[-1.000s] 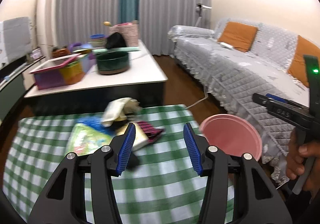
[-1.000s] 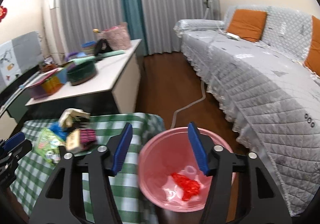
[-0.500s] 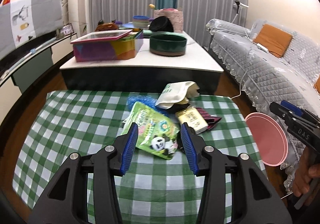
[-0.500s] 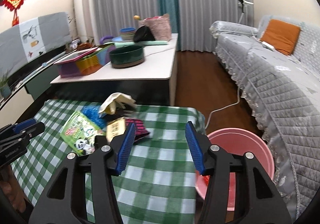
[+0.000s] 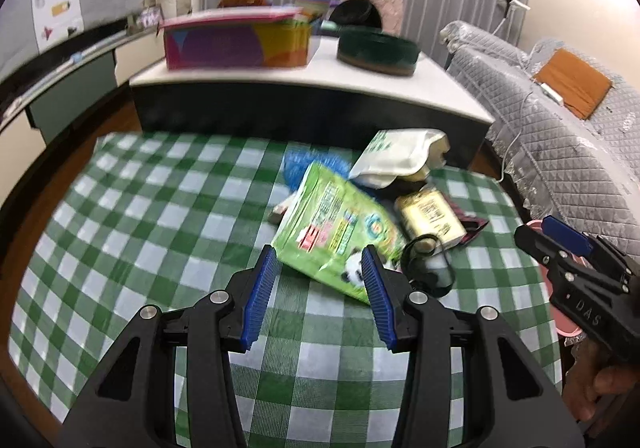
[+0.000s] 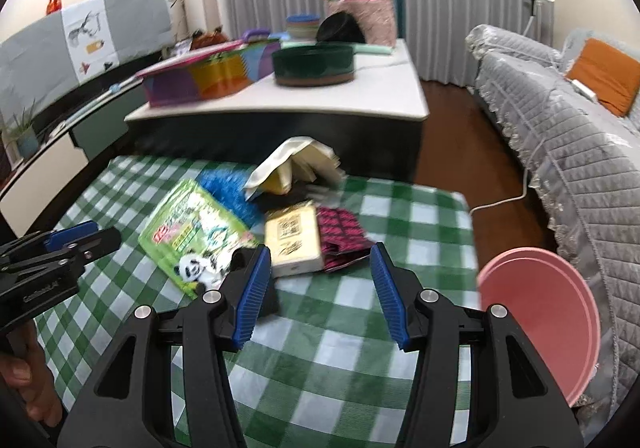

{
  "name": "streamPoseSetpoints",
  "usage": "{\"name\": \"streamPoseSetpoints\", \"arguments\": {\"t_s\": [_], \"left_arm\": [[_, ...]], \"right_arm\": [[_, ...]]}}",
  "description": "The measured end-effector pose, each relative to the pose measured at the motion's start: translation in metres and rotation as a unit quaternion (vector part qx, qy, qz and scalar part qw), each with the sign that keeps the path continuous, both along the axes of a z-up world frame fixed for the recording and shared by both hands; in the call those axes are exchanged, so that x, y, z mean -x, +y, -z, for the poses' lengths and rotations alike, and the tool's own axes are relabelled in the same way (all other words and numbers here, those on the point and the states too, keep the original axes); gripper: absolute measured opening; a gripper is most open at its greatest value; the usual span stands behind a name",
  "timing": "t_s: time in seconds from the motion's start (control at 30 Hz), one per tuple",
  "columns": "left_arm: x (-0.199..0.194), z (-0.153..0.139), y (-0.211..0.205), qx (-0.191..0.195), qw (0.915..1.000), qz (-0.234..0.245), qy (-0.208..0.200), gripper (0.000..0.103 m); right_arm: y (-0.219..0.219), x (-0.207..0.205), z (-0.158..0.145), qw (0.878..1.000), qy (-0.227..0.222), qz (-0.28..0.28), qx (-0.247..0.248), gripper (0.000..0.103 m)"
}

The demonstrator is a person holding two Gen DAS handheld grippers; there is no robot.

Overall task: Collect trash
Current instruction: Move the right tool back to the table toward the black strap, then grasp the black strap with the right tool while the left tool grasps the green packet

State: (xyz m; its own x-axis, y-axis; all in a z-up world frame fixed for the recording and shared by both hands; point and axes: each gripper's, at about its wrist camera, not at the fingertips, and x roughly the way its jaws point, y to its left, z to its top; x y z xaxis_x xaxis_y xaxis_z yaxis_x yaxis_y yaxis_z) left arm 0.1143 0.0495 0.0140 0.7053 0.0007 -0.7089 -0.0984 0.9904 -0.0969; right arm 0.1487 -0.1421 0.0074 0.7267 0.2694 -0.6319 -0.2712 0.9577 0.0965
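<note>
Both your grippers stand spread and empty over the checked table [image 6: 320,348]. Your left gripper [image 5: 318,280] hovers at the green panda packet [image 5: 336,232]; your right gripper [image 6: 318,280] faces the cream box [image 6: 294,240]. The trash pile lies toward the table's far edge, the pink bin [image 6: 548,312] beside its right edge.
</note>
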Motion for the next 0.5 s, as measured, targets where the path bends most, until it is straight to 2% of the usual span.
{"name": "streamPoseSetpoints", "arguments": {"t_s": [0.17,0.5], "left_arm": [[-0.011,0.024,0.008,0.015,0.9991,-0.013,0.037,0.044],[-0.027,0.05,0.017,0.033,0.997,-0.026,0.066,0.048]], "right_arm": [[0.017,-0.009,0.019,1.0,0.024,-0.018,0.009,0.059],[0.033,-0.026,0.049,0.998,0.062,-0.031,0.009,0.062]]}}
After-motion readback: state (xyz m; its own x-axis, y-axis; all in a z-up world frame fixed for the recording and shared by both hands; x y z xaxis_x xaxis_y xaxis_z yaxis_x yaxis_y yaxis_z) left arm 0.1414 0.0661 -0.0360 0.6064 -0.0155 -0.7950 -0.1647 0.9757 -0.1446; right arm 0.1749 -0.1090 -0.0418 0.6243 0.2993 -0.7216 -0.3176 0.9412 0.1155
